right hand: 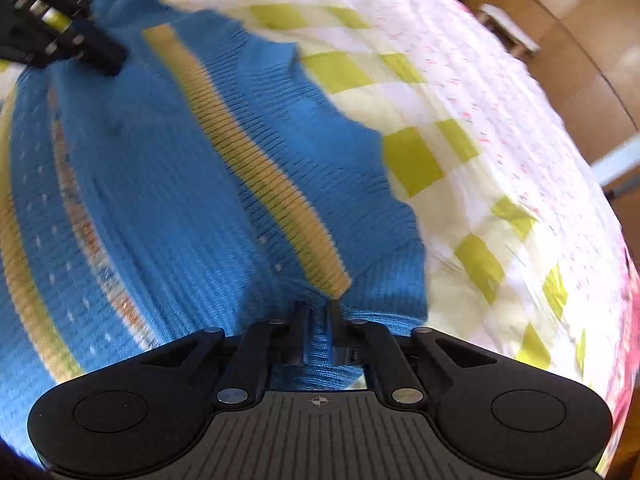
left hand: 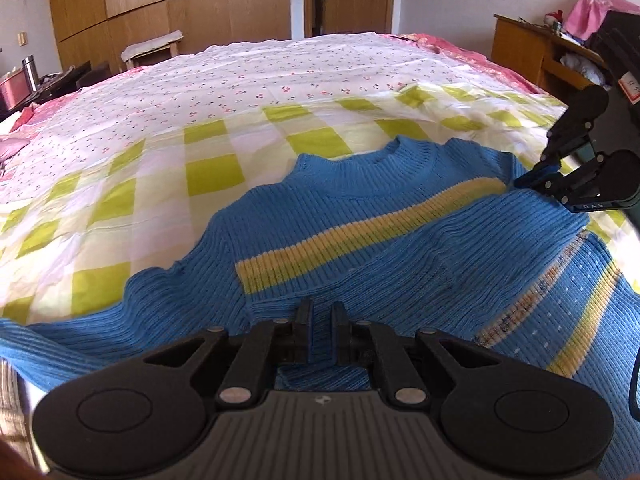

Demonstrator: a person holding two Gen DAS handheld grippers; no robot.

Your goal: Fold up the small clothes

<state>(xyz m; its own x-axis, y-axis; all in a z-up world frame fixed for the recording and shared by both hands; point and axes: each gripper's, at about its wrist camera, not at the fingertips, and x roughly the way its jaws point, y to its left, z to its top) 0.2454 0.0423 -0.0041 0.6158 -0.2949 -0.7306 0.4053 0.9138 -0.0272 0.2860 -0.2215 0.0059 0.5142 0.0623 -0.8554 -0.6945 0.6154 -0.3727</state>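
The left tool [left hand: 321, 312] and the right tool [right hand: 318, 312] each pinch knit of the blue sweater [left hand: 360, 248] lying on the bed [left hand: 160, 168].

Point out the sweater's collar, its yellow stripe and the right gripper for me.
collar [left hand: 394, 162], left wrist view, on the ribbed neckband.
yellow stripe [left hand: 360, 232], left wrist view, mid-length of the band.
right gripper [right hand: 318, 312], right wrist view, between its fingertips, closed on blue knit.
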